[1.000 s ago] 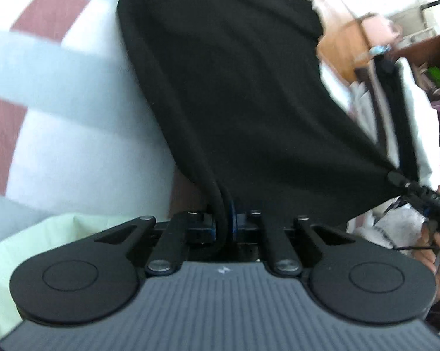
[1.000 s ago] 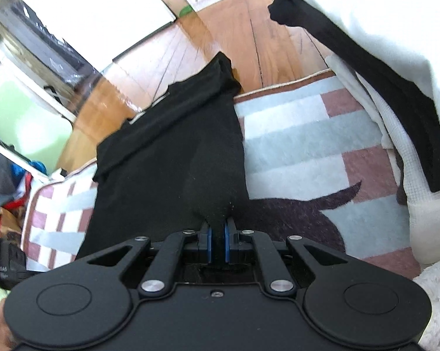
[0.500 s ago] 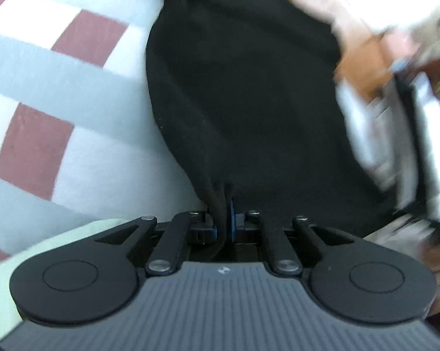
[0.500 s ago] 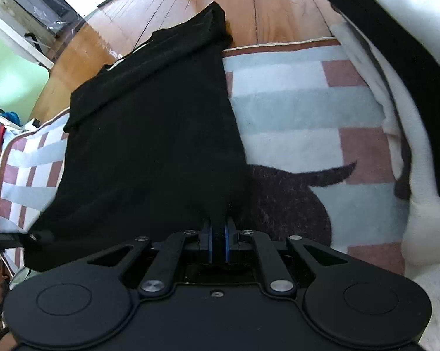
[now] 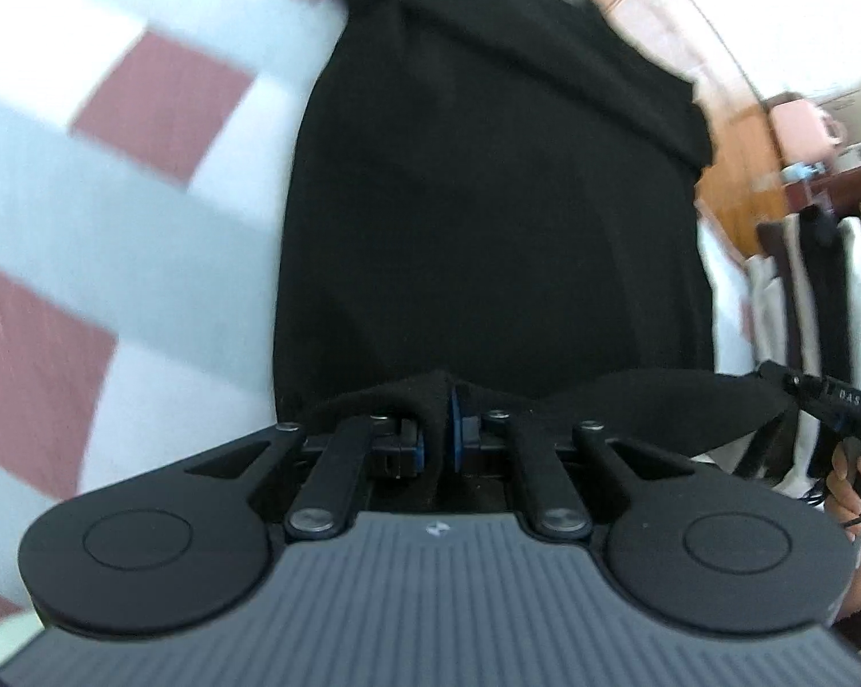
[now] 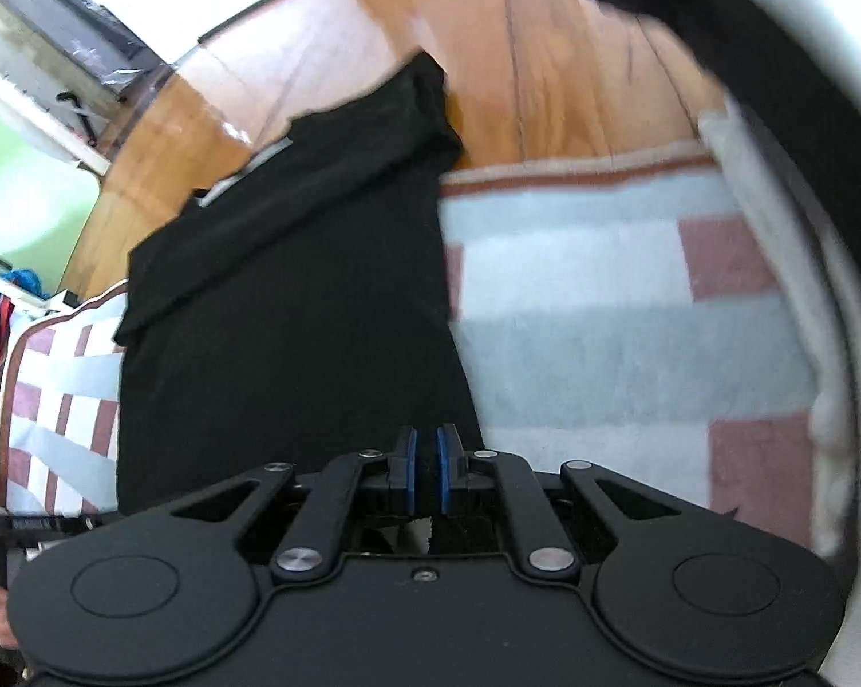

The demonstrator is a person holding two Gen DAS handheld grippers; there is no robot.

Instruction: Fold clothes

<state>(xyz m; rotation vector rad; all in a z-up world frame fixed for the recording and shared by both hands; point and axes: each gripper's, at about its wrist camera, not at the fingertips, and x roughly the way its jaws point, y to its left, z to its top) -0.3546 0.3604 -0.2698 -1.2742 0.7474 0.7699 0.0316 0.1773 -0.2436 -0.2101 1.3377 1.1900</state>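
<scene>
A black garment [image 5: 488,200] lies spread lengthwise on a checkered rug [image 5: 115,229], its far end reaching the wooden floor [image 6: 545,57]. My left gripper [image 5: 437,429] is shut on the near hem, and fabric bunches over its blue pads. The hem runs slack to the right, where my right gripper [image 5: 785,380] pinches the other corner, with a person's hand [image 5: 854,492] behind it. In the right wrist view the right gripper [image 6: 425,475] is shut on the garment's [image 6: 293,286] near right corner. The left gripper's body shows at the far left edge, blurred.
The rug [image 6: 602,315] has red-brown, white and grey squares. White bedding [image 6: 831,172] with another black cloth [image 6: 774,74] over it rises on the right. Wooden furniture [image 5: 814,183] and a white and black hanging item [image 5: 820,297] stand beyond the garment. Clutter lies at the rug's left end.
Both grippers came down and forward with the hem. The garment, which hung stretched between them, now lies flatter on the rug with the hem slack between the grippers.
</scene>
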